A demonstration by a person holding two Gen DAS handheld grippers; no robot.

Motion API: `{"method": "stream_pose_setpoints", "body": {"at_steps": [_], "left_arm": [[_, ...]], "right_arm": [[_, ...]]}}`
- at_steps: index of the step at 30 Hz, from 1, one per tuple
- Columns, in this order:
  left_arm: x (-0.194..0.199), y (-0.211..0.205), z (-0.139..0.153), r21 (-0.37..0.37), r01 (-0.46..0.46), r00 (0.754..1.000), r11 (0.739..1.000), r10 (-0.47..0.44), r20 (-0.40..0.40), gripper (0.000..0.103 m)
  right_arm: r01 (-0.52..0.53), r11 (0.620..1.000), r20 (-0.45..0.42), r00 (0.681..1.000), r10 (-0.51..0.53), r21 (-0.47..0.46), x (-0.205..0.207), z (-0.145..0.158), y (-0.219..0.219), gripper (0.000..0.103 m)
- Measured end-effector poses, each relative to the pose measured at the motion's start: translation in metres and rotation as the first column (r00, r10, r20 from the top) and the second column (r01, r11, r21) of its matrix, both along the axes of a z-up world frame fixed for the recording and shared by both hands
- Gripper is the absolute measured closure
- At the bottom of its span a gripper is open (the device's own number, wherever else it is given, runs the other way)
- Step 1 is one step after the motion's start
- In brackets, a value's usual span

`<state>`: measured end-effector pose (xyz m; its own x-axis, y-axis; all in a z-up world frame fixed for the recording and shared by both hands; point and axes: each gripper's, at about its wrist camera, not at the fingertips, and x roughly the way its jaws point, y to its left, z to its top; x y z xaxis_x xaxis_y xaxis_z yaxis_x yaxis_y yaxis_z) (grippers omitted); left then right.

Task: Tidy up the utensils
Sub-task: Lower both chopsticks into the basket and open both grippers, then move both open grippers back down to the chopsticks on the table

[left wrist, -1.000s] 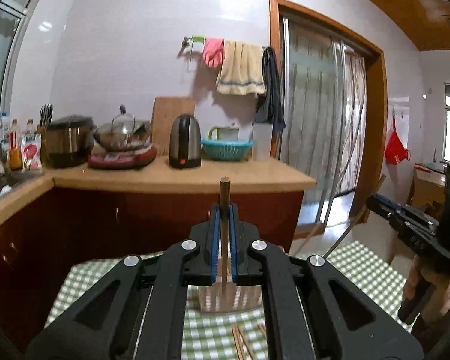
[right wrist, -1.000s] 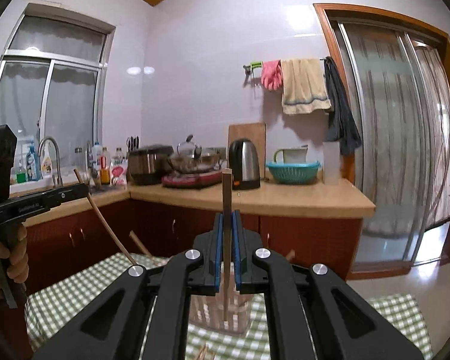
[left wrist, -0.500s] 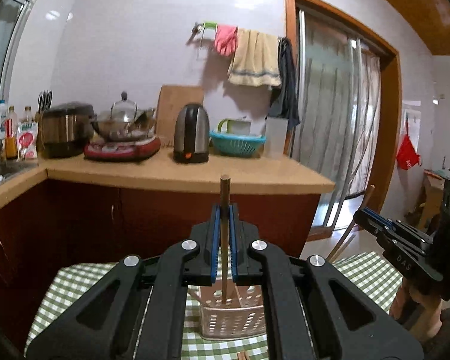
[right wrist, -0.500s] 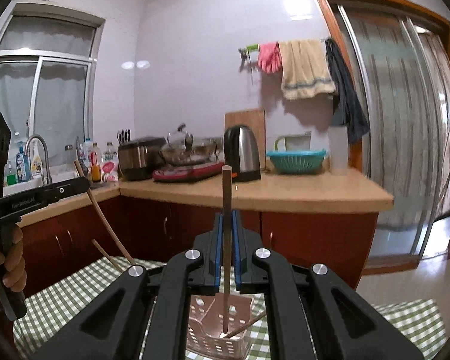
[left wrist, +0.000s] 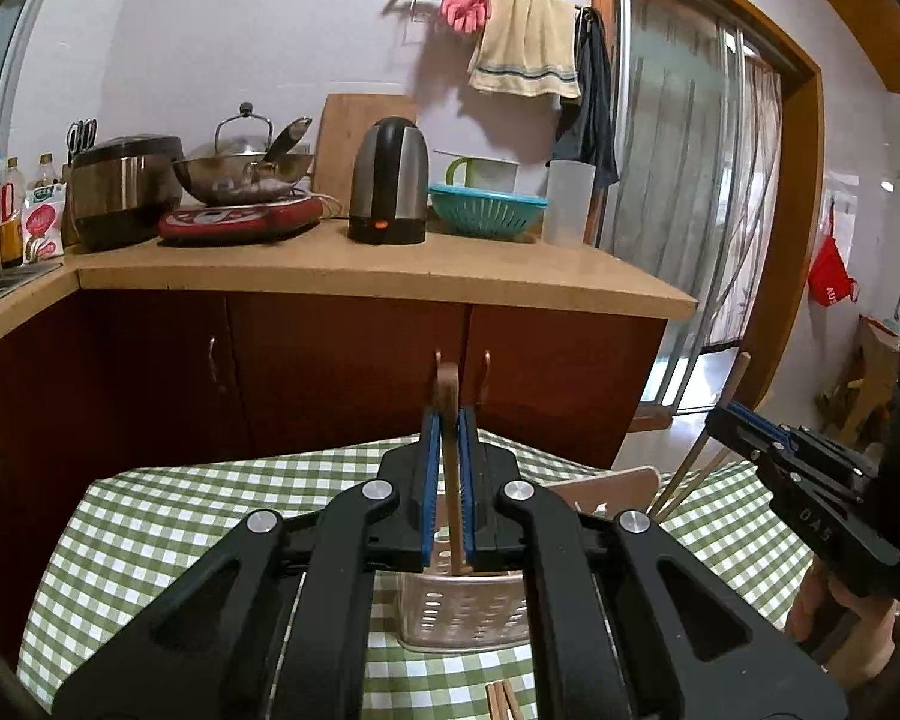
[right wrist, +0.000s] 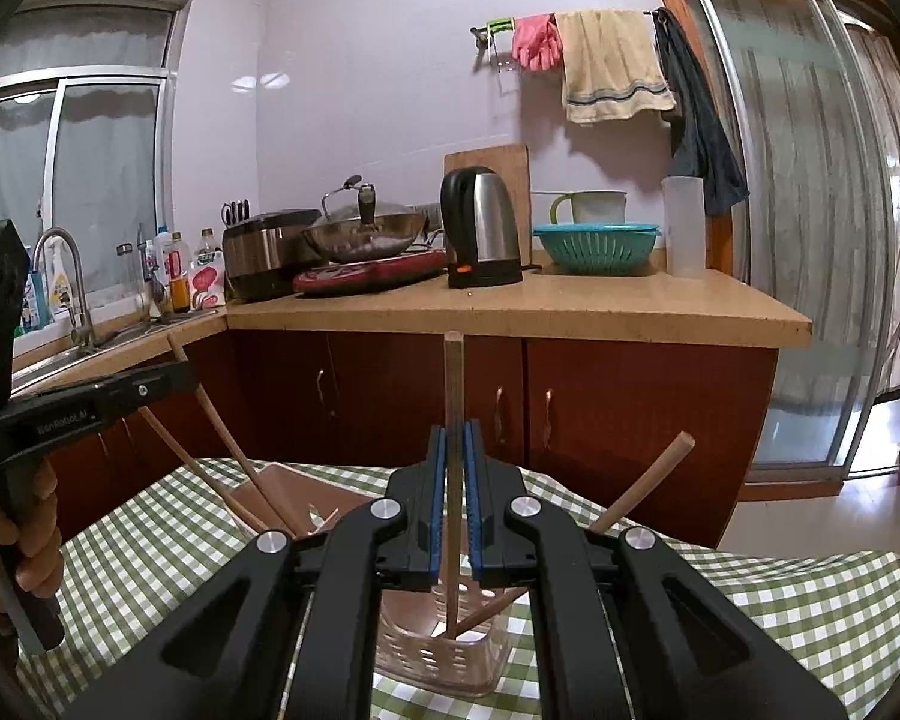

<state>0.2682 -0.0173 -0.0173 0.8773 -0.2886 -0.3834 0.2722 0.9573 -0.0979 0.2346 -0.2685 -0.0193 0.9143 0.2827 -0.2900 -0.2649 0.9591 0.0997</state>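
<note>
My left gripper [left wrist: 448, 420] is shut on a wooden chopstick [left wrist: 449, 468], held upright with its lower end inside the pink perforated utensil basket [left wrist: 462, 612] on the checked tablecloth. My right gripper [right wrist: 453, 438] is shut on another wooden chopstick [right wrist: 452, 396], upright, its lower end down in the same basket [right wrist: 444, 654]. Another chopstick [right wrist: 642, 489] leans out of the basket to the right. Each gripper shows in the other's view, the right one [left wrist: 810, 480] at right, the left one [right wrist: 90, 399] at left.
The green checked table [left wrist: 168, 528] stands before a wooden kitchen counter [left wrist: 360, 267] with a kettle [left wrist: 390, 180], a wok, a rice cooker and a teal colander [left wrist: 486, 210]. Loose chopsticks [left wrist: 501, 702] lie on the cloth near me. A sliding glass door [right wrist: 810, 240] is at right.
Both grippers have tilted downward and come closer to the basket. Both chopsticks now reach deeper into it. Both grips stay shut.
</note>
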Motion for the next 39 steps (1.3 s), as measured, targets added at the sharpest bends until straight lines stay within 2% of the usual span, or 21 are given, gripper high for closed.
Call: {"method": "stream_pose_setpoints", "body": {"at_steps": [2,3,4,7,11,12,17,24,29,39], "left_arm": [[-0.001,-0.001,0.000,0.012,-0.005,1.000,1.000,0.005,0.003,0.088],[-0.003,-0.001,0.001,0.020,-0.010,1.000,1.000,0.010,0.011,0.080],[-0.004,-0.002,0.002,0.024,-0.015,1.000,1.000,0.015,0.016,0.070],[-0.011,-0.001,0.006,0.024,-0.028,0.999,0.999,0.027,0.041,0.053],[-0.021,0.000,0.012,0.033,-0.041,0.997,0.999,0.038,0.069,0.042],[-0.024,0.000,0.014,0.036,-0.044,0.996,0.998,0.041,0.076,0.040],[-0.044,0.000,0.023,0.053,-0.054,0.992,0.997,0.048,0.113,0.036],[-0.080,0.006,0.023,0.070,-0.072,0.988,0.995,0.062,0.138,0.034],[-0.104,0.007,0.005,0.085,-0.073,0.993,0.994,0.064,0.097,0.034],[-0.144,0.012,-0.056,0.085,-0.085,0.994,0.993,0.090,-0.062,0.034]], "right_arm": [[0.004,1.000,0.003,1.000,-0.004,0.001,0.000,0.001,-0.001,0.092],[0.008,1.000,0.007,1.000,-0.008,0.000,-0.002,0.002,-0.002,0.090],[0.013,1.000,0.010,1.000,-0.013,0.000,-0.003,0.004,-0.002,0.081],[0.028,1.000,0.023,0.999,-0.028,0.000,-0.010,0.008,-0.005,0.066],[0.051,0.999,0.045,0.998,-0.050,-0.007,-0.020,0.014,-0.008,0.050],[0.059,0.998,0.053,0.997,-0.059,-0.013,-0.024,0.015,-0.008,0.049],[0.085,0.996,0.078,0.994,-0.082,-0.029,-0.040,0.023,-0.011,0.041],[0.099,0.995,0.096,0.991,-0.095,-0.034,-0.073,0.030,-0.016,0.040],[0.093,0.995,0.061,0.994,-0.091,-0.031,-0.097,0.016,-0.018,0.040],[0.099,0.995,-0.055,0.993,-0.100,-0.029,-0.143,-0.037,-0.018,0.040]]}}
